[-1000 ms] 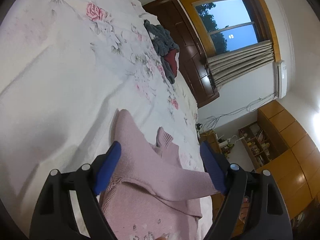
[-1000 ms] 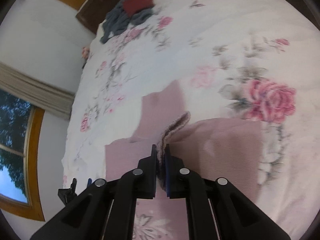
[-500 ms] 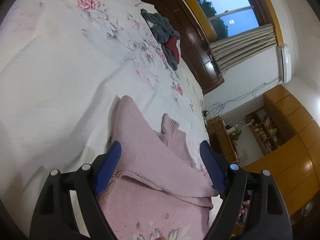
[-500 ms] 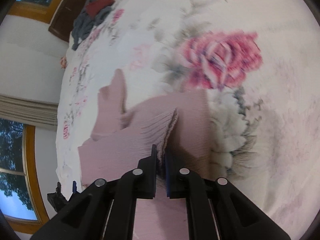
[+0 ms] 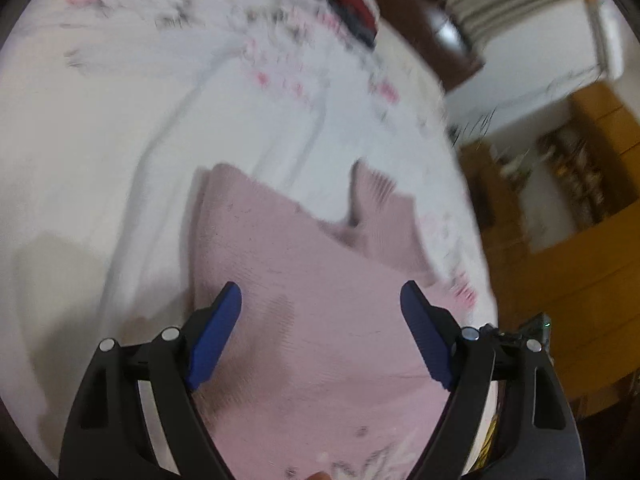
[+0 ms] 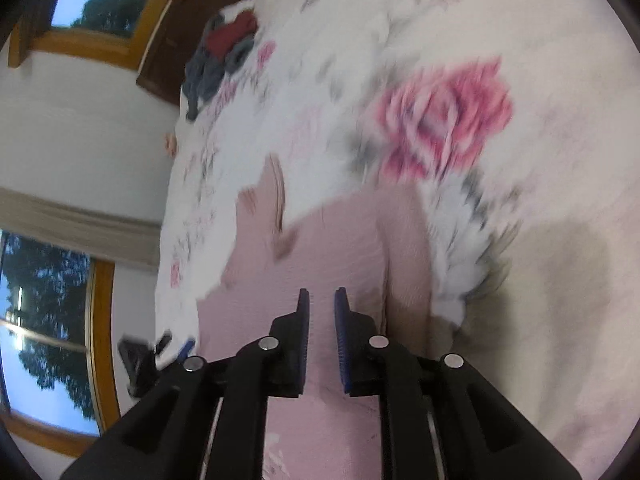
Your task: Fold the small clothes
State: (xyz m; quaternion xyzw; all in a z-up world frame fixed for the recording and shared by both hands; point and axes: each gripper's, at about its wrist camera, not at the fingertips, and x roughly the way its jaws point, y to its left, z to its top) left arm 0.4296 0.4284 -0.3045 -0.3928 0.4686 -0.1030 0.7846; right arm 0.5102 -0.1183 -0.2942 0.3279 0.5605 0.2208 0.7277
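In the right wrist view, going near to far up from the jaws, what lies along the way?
Right gripper, pink knitted sweater, white bedspread with pink rose print, heap of grey and dark red clothes, dark wooden headboard.

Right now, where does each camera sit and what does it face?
Left wrist: on the left gripper, jaws wide apart, over the sweater on the bed.
Right wrist: on the right gripper, jaws slightly apart, over the same sweater.
Shared: sweater, bed, clothes pile.
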